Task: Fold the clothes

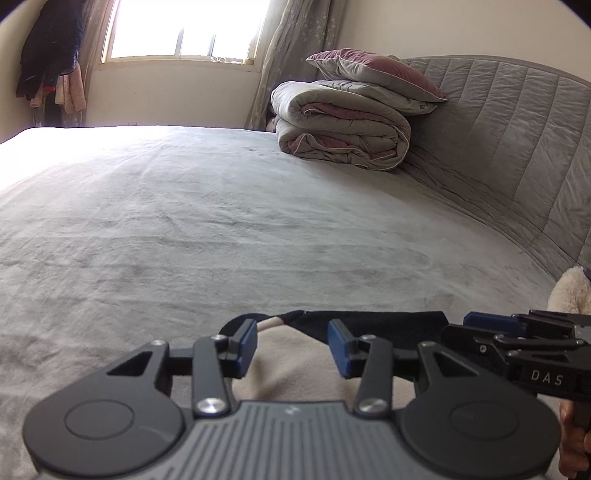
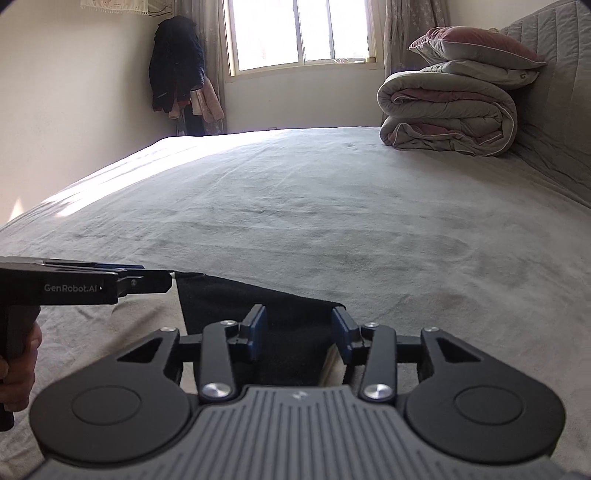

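Note:
A beige garment [image 1: 295, 373] with a dark band [image 1: 388, 325] along its far edge lies flat on the near part of the grey bed [image 1: 221, 221]. My left gripper [image 1: 291, 343] hovers over the garment's left end, open, with only flat cloth below its blue pads. My right gripper [image 2: 299, 328] is open above the dark panel [image 2: 258, 295], gripping nothing. Each gripper shows side-on in the other's view: the right gripper [image 1: 491, 325] at the right, the left gripper [image 2: 147, 277] at the left by the garment's corner. Beige cloth [image 2: 92, 332] spreads under it.
A rolled grey-and-mauve duvet [image 1: 340, 129] with a pillow [image 1: 373, 70] on top sits at the far right against the quilted headboard [image 1: 498, 129]. A cream plush toy [image 1: 569, 291] is at the right edge. Dark clothes [image 2: 177, 66] hang beside the window [image 2: 299, 29].

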### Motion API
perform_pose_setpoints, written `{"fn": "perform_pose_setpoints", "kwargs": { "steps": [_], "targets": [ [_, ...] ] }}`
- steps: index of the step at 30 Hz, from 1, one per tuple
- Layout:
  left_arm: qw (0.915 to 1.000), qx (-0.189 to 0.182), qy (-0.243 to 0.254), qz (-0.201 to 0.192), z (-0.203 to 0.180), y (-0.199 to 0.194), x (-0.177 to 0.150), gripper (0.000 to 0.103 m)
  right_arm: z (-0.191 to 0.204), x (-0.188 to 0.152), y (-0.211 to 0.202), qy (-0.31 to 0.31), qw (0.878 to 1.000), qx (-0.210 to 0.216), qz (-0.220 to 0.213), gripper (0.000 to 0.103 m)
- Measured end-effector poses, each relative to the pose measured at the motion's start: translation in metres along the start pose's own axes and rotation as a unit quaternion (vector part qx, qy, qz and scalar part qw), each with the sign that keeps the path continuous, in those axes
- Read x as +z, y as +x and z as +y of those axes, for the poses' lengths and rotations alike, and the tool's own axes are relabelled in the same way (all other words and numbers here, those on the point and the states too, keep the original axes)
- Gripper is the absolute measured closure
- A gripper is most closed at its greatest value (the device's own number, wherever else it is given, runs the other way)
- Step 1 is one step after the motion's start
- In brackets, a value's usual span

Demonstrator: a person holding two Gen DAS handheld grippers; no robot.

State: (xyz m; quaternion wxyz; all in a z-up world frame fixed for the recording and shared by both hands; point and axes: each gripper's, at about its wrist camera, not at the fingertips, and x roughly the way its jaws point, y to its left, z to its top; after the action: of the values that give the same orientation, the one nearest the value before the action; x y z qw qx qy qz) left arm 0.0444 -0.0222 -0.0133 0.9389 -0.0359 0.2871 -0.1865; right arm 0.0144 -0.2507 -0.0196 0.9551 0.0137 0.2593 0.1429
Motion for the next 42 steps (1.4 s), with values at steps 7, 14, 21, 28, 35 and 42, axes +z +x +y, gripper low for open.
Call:
{"fn": "perform_pose_setpoints", "kwargs": {
  "steps": [7,14,21,28,35,42],
  "targets": [
    [0.9991,-0.037,0.018,0.008,-0.022,-0.034,-0.015,0.06,0.022,-0.004,-0.031,-0.031,0.999,0.018,-0.004,0.058],
    [0.9976,-0.053,0.042,0.018,-0.034,-0.043,-0.038,0.06,0.029,-0.016,-0.052,-0.052,0.998,0.018,0.007,0.058],
    [0.9919,-0.041,0.117,0.025,-0.058,-0.035,-0.072,0.059,0.034,-0.041,-0.033,-0.088,0.993,-0.011,0.078,0.057],
    [0.9941,-0.033,0.095,0.039,-0.059,-0.038,-0.06,0.053,0.034,-0.033,-0.038,-0.073,0.994,-0.017,0.08,0.058],
    [0.9897,-0.006,0.124,0.071,-0.079,-0.048,-0.055,0.034,0.029,-0.019,-0.048,-0.008,0.993,-0.043,0.113,0.054],
    [0.9853,0.004,0.136,0.103,-0.083,-0.051,-0.053,0.028,0.024,-0.017,-0.052,0.017,0.991,-0.046,0.128,0.045]
  ]
}}
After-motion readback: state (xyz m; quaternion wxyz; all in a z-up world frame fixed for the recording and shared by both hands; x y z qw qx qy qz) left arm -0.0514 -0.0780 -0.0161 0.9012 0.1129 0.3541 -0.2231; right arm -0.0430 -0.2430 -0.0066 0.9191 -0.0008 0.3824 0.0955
